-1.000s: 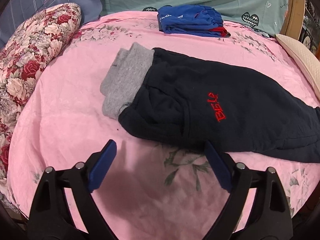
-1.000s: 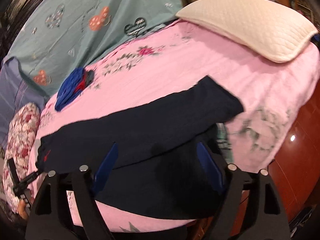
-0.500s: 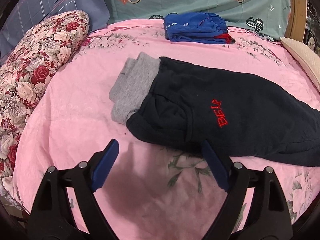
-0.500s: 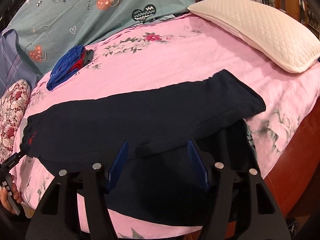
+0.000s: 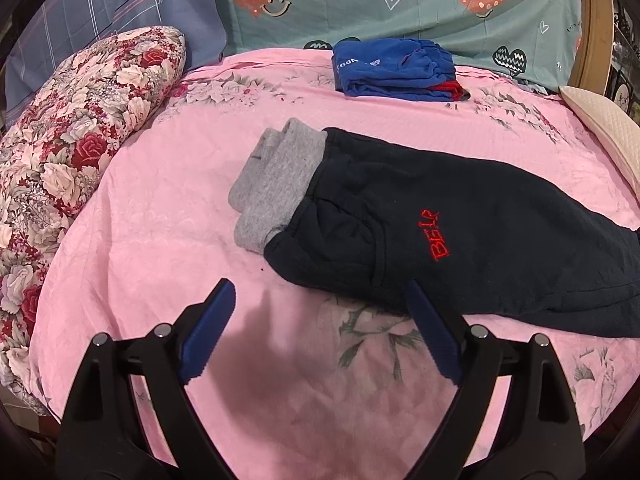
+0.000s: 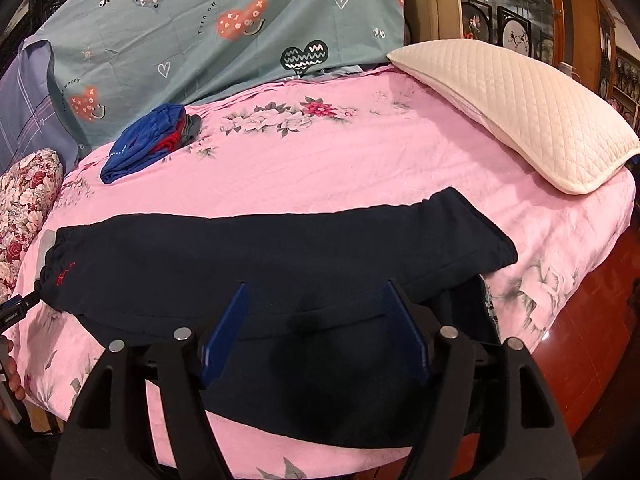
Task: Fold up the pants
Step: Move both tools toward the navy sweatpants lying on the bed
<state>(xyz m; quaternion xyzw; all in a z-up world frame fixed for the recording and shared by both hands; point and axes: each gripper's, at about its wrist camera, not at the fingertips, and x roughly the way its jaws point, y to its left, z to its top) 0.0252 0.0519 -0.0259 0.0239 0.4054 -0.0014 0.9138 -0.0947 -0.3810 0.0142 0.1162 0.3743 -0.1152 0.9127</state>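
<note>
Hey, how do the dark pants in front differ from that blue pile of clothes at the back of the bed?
The navy pants lie stretched long across the pink bed; the blue pile is a compact folded stack.
The navy pants sit near the front edge, one part hanging over it; the blue pile sits far back by the teal cover.
The navy pants carry red lettering and a grey waistband; the blue pile shows white lettering and a red layer.
Both rest on the bed, ungripped.
</note>
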